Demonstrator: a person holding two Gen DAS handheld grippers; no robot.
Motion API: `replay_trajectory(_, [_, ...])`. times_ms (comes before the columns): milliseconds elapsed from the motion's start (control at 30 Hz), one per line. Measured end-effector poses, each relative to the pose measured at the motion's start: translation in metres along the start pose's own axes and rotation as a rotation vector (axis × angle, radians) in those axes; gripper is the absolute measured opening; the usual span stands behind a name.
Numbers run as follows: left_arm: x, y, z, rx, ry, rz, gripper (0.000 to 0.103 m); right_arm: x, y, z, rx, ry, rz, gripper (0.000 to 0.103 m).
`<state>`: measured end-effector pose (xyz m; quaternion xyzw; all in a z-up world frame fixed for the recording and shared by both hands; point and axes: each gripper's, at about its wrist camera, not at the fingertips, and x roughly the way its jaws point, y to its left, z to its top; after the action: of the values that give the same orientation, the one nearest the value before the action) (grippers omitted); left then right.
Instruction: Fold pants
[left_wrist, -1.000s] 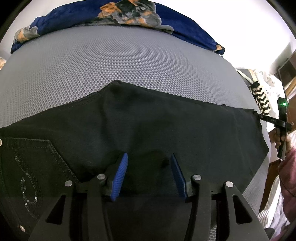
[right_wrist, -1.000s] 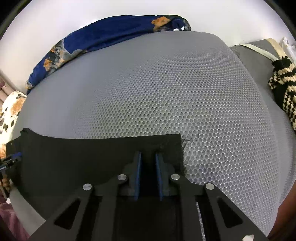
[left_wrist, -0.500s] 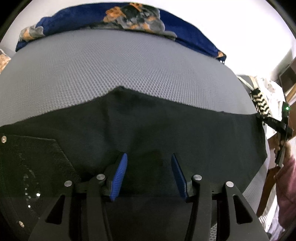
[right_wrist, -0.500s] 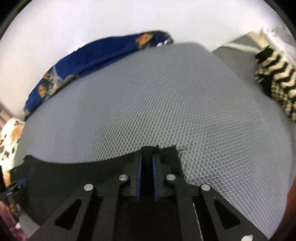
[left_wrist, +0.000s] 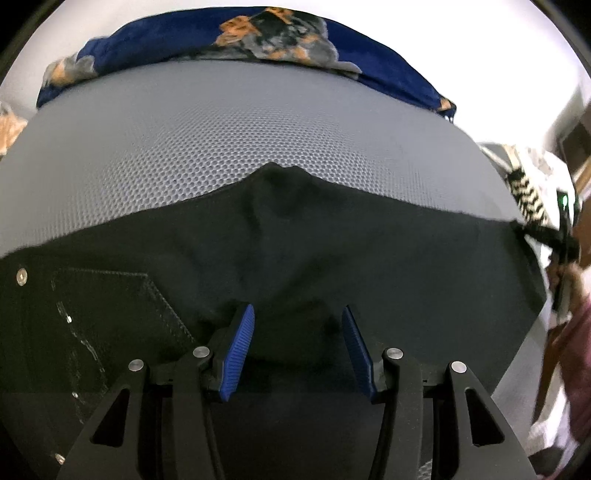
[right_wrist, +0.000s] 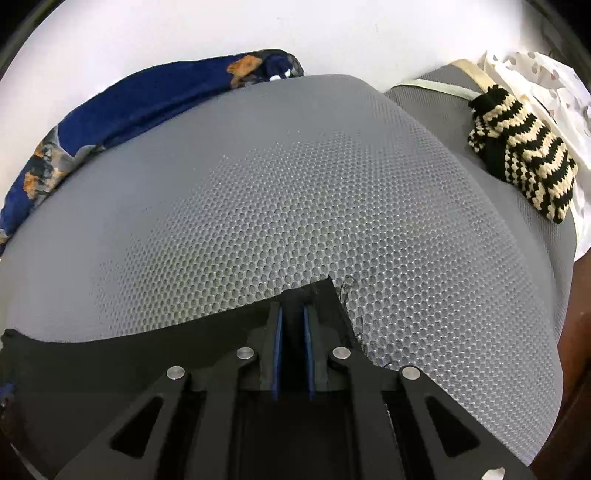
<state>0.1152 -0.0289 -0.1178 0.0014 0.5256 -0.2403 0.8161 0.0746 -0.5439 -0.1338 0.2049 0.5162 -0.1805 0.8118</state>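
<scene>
Your left gripper (left_wrist: 297, 325) stands about half open, with a bunched fold of the black pants (left_wrist: 332, 251) between its 2 pads. Your right gripper (right_wrist: 292, 314) is opening slightly, its pads nearly closed around the far right hem. The pants lie across the near side of the grey mesh bed (right_wrist: 295, 184).

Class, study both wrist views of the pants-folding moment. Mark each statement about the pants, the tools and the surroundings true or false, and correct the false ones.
1. The pants are black. True.
2. The right tool has the hem corner of the pants between its pads. True.
3. The mesh surface under the pants is red. False: it is grey.
4. The left tool hangs over bare mesh. False: black fabric lies between and under its blue pads.
5. A black-and-cream knitted item lies to the right of the mesh surface. True.
6. The patterned blue cloth covers the pants. False: it lies along the far edge.
</scene>
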Motion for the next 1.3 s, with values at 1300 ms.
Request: replay_trajectory(1300, [-0.089,0.172,-0.026,-0.229,-0.183,0.075,0.037,-0.010,0.448,-0.070,-0.867,0.376,0.696,0.008])
